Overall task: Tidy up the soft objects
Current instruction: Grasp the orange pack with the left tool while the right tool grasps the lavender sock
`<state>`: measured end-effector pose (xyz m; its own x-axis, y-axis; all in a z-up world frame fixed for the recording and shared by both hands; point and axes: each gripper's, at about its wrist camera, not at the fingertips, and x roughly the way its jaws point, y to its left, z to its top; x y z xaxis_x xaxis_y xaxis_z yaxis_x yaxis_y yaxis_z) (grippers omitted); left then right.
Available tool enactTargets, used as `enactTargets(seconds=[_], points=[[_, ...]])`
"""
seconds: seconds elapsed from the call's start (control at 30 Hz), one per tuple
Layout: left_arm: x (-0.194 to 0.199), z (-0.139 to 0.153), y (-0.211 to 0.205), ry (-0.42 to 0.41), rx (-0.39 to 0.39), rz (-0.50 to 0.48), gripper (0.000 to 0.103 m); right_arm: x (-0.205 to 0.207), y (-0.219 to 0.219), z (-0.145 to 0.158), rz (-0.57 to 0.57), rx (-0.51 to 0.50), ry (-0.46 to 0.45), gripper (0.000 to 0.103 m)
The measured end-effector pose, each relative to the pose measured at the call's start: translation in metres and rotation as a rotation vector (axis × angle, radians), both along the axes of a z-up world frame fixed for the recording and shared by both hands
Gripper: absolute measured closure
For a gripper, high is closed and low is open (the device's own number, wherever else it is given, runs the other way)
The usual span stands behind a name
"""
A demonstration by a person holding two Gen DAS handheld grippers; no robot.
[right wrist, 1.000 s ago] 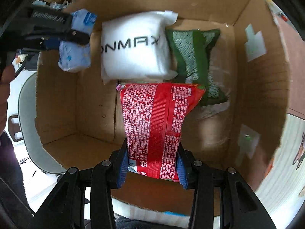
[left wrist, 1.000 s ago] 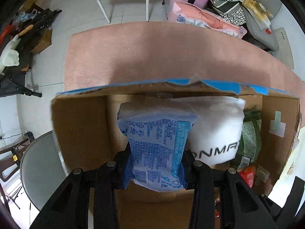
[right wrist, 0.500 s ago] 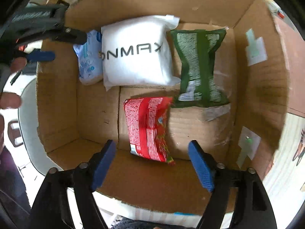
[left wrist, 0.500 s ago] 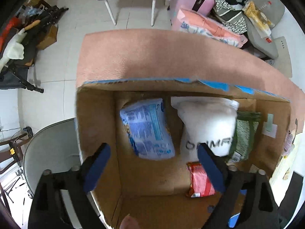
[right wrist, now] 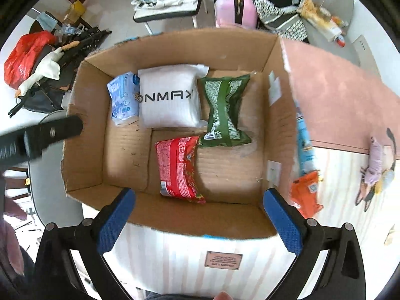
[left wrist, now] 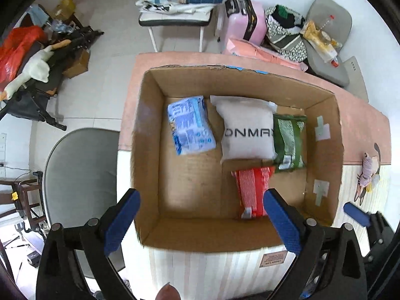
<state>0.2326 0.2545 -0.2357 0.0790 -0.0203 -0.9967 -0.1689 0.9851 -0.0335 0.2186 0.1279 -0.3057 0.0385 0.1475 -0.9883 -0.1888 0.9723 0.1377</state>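
Four soft packs already down on the floor of the cardboard box (right wrist: pixel 82 115). Along the far wall, from the left: blue pack (left wrist: pixel 190 125), lying a little apart; white pillow-like pack (left wrist: pixel 247 131); green pack (right wrist: pixel 225 110), tucked against the white one's right edge. Nearer the middle, just in front of the white and green ones: red pack (right wrist: pixel 178 170). Bare cardboard on the near left of the box, so room for more.

Left tongs (left wrist: pixel 201 222) spread wide, nothing between the blue pads, hanging above the near rim. Right tongs (right wrist: pixel 200 222) opening to full width, likewise holding nothing, above the same rim.

Outside the box, to the right on the striped surface (right wrist: pixel 332 175): an orange pack (right wrist: pixel 306 195) and a pale-blue packet (right wrist: pixel 303 135), blurred, probably the next to go in. Further right, a small lilac soft toy (right wrist: pixel 375 160). Judged well along but unfinished.
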Motion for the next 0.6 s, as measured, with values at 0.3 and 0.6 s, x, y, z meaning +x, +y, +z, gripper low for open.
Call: enactTargets(seconds=[0.3,0.6], points=[[-0.055,0.041,-0.012,-0.094,0.022,0.024,0.002,-0.033,-0.026,0.049,0.010,0.026,-0.088,0.000],[-0.073,0.079,-0.057,-0.170,0.047,0.005,0.002,-0.052,-0.064,0.084,-0.013,0.102,-0.157,0.000]])
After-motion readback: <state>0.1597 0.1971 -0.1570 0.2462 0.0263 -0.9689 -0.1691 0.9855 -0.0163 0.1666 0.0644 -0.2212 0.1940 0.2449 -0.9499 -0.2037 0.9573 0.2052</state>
